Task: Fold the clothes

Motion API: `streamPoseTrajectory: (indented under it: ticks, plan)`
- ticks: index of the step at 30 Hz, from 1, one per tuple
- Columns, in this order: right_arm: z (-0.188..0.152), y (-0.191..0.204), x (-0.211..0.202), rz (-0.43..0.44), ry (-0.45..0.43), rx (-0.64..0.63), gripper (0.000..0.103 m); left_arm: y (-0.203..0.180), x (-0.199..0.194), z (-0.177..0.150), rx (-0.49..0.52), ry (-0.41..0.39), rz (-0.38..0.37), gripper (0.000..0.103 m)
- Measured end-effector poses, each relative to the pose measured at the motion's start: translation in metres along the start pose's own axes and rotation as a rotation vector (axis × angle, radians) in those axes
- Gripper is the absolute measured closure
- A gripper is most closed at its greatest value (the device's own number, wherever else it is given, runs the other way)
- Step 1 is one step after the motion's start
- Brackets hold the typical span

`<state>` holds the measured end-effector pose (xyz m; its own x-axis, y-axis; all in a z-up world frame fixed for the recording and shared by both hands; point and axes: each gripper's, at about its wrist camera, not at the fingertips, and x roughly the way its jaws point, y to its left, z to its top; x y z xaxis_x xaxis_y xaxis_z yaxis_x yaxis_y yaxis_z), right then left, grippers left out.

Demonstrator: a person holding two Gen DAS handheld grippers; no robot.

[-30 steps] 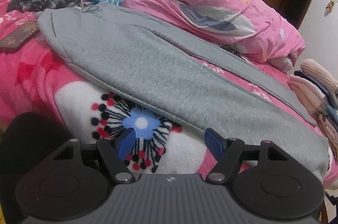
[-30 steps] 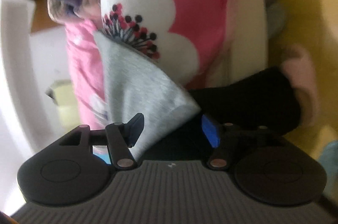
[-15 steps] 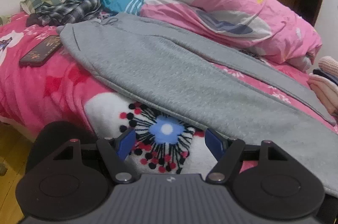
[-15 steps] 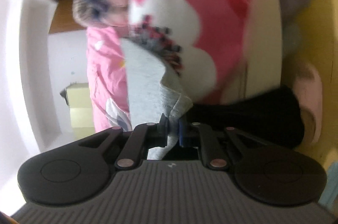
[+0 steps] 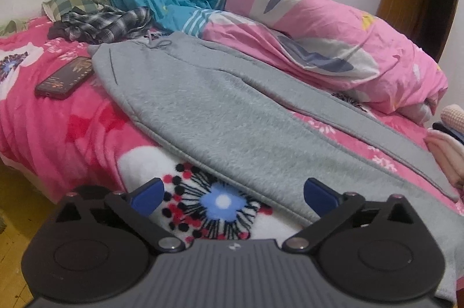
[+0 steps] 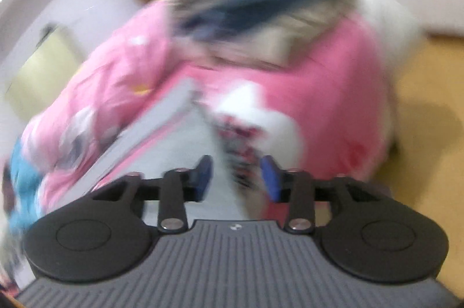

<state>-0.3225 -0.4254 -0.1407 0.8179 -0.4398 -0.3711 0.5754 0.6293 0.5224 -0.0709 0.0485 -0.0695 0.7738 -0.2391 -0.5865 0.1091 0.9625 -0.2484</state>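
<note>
Left wrist view: the left claw (image 5: 230, 196) sits at the bottom centre of the frame, its jaws opening to a wide spread with nothing between them. Beyond its blue pads (image 5: 148, 196), the grey sweatpants (image 5: 220, 116) lie flat on the bed, running from the waistband at upper left to the legs at lower right. They rest on a pink floral blanket (image 5: 72, 128). The flat layout gives straight edges for a fold; the claw is aimed at the near hem edge, probably to take hold there. A phone (image 5: 65, 75) lies at centre left, just beside the waistband and apart from it. A plaid garment (image 5: 107, 23) is bunched at upper left. A pink duvet (image 5: 333, 38) fills the upper right, and a stack of folded clothes (image 5: 446, 145) shows at the right edge.

Right wrist view: the frame is heavily blurred. The right claw (image 6: 236, 177), at lower centre, has jaws opening at a medium gap; no cloth appears pinched between them. A grey sweatpants leg (image 6: 179, 139) extends from below the claw toward centre left. A pile of clothes (image 6: 255, 14) at top centre appears to sit on the far end of the bed.
</note>
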Motion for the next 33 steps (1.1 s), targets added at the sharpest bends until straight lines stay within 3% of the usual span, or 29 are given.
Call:
streamPoseTrajectory:
  ticks: [5, 10, 16, 19, 23, 28, 32, 33]
  plan:
    - [-0.005, 0.063, 0.023, 0.158, 0.056, -0.132, 0.029, 0.003, 0.004, 0.005, -0.001, -0.014, 0.006, 0.0]
    - [-0.023, 0.122, 0.023, 0.221, 0.047, -0.276, 0.001, 0.017, 0.007, 0.013, -0.014, -0.062, -0.04, 0.0]
    - [-0.043, 0.182, 0.011, 0.233, 0.011, -0.454, 0.001, 0.06, 0.017, 0.025, -0.141, -0.096, -0.083, 0.0]
    - [-0.044, 0.225, 0.015, 0.301, 0.008, -0.566, 0.001, 0.078, 0.026, 0.029, -0.164, -0.12, -0.038, 0.0]
    - [-0.027, 0.295, 0.021, 0.537, -0.01, -0.663, 0.001, 0.102, 0.045, 0.042, -0.216, -0.162, 0.039, 0.0]
    - [-0.018, 0.43, 0.046, 0.83, 0.054, -0.758, 0.002, 0.134, 0.071, 0.066, -0.347, -0.267, 0.144, 0.004]
    - [-0.042, 0.538, 0.071, 0.999, 0.188, -0.879, 0.007, 0.157, 0.106, 0.088, -0.415, -0.273, 0.216, 0.02]
    - [-0.051, 0.564, 0.078, 1.025, 0.223, -0.908, 0.014, 0.162, 0.113, 0.091, -0.444, -0.269, 0.22, 0.027]
